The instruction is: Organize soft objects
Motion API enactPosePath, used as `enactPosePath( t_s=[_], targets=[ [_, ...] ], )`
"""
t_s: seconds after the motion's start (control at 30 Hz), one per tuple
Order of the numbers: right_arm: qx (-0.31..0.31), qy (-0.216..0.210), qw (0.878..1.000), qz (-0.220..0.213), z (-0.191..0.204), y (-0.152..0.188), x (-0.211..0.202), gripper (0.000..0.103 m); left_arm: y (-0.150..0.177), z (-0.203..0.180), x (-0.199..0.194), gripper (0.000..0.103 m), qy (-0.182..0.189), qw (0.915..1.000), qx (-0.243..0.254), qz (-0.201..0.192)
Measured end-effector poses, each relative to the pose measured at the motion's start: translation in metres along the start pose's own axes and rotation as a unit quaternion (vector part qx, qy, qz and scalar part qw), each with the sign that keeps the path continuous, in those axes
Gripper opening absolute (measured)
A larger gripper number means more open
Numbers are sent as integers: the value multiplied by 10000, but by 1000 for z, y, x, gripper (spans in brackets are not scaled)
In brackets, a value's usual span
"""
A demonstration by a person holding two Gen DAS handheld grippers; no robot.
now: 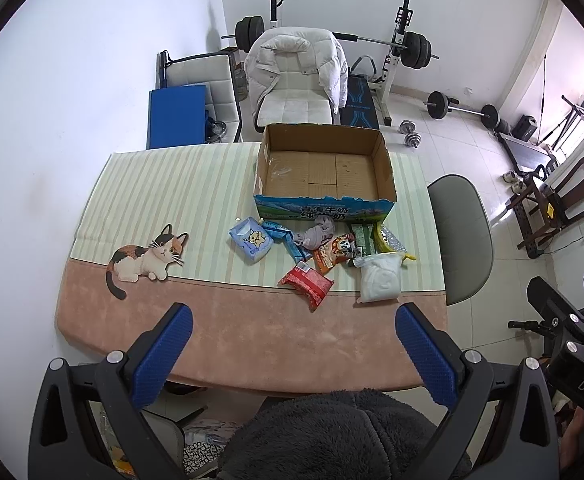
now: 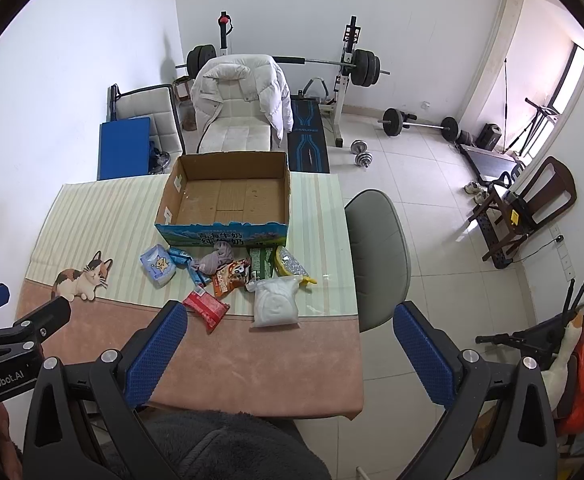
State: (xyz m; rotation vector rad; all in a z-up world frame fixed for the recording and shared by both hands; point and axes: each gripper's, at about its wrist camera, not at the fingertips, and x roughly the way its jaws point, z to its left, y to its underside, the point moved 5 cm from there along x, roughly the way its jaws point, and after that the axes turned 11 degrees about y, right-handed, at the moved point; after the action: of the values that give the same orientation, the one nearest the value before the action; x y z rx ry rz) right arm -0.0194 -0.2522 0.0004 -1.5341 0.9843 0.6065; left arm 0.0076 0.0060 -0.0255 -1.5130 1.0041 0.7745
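An open, empty cardboard box (image 1: 324,168) (image 2: 227,196) stands at the table's far side. In front of it lies a pile of soft packs: a light-blue tissue pack (image 1: 251,240) (image 2: 157,266), a grey cloth (image 1: 316,234) (image 2: 215,260), an orange snack bag (image 1: 334,254) (image 2: 231,276), a red pack (image 1: 307,283) (image 2: 206,306) and a white bag (image 1: 380,278) (image 2: 275,304). My left gripper (image 1: 294,354) hangs open over the table's near edge, well short of the pile. My right gripper (image 2: 289,354) is open too, at the near right corner.
A cat picture (image 1: 147,258) is printed on the tablecloth (image 1: 195,328). A grey chair (image 2: 376,256) stands at the table's right side and a white chair with a jacket (image 1: 296,76) behind it. Weights and a bench fill the floor beyond.
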Motion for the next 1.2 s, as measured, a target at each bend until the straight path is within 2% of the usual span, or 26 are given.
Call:
enactPosePath(
  t_s=[1.2],
  targets=[
    [9, -99, 9999, -55, -5, -8, -14, 103, -2, -3, -2, 103, -10, 10000, -39, -24]
  ],
)
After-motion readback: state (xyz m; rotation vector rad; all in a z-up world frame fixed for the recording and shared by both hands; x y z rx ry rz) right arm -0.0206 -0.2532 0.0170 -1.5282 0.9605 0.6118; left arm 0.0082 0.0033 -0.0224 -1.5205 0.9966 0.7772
